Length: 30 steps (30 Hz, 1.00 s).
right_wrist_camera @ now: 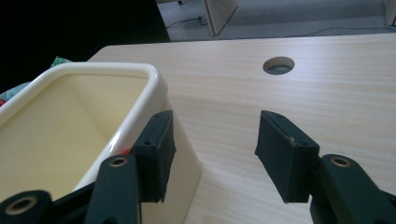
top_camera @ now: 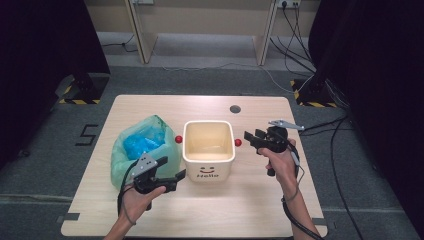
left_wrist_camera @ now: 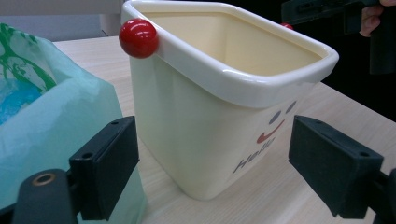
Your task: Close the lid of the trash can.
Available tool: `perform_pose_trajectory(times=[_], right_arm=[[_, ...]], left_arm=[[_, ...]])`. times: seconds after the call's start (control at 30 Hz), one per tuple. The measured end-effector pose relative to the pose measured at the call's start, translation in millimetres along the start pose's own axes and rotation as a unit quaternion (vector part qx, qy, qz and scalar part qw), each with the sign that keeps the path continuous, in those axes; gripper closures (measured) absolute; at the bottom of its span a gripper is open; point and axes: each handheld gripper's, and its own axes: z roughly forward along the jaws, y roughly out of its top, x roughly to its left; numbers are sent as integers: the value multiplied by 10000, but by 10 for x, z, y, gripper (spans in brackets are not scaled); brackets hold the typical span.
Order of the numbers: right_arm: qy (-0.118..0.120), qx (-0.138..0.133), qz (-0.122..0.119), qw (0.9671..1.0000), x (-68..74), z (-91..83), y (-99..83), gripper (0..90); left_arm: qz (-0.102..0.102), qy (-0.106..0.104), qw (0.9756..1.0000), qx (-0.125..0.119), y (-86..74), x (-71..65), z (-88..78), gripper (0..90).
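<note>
A cream square bin (top_camera: 208,169) with a smiley and "Hello" on its front stands empty at the table's middle. It has a red knob on its left (top_camera: 178,139) and another on its right (top_camera: 238,142). My left gripper (top_camera: 171,168) is open at the bin's front left corner. In the left gripper view the bin (left_wrist_camera: 187,116) stands just ahead, between the spread jaws of that gripper (left_wrist_camera: 212,158). My right gripper (top_camera: 251,137) is open beside the right knob. In the right gripper view its left jaw is close to the bin's wall (right_wrist_camera: 154,79).
A green plastic bag (top_camera: 131,157) with something blue inside lies left of the bin, touching my left gripper's side (left_wrist_camera: 46,116). A round cable hole (top_camera: 235,108) sits in the table's far middle (right_wrist_camera: 279,65). Cables and stand feet are on the floor beyond.
</note>
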Motion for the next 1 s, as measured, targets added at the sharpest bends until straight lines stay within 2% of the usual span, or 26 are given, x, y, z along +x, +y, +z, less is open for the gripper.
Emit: perform_pose_trajectory(times=[0.43,0.7,1.0], right_arm=[[-30,-5,164,9999,-61,-80,-202,373],[1,-1,171,9999,-52,-93,-305,330],[39,191,109,9998,-67,-73,-440,307]], left_arm=[[11,-96,9999,81,-108,0,-11,153],[51,-127,9998,122,-166,-10,-22,153],[111,-105,9998,151,-228,-23,-52,153]])
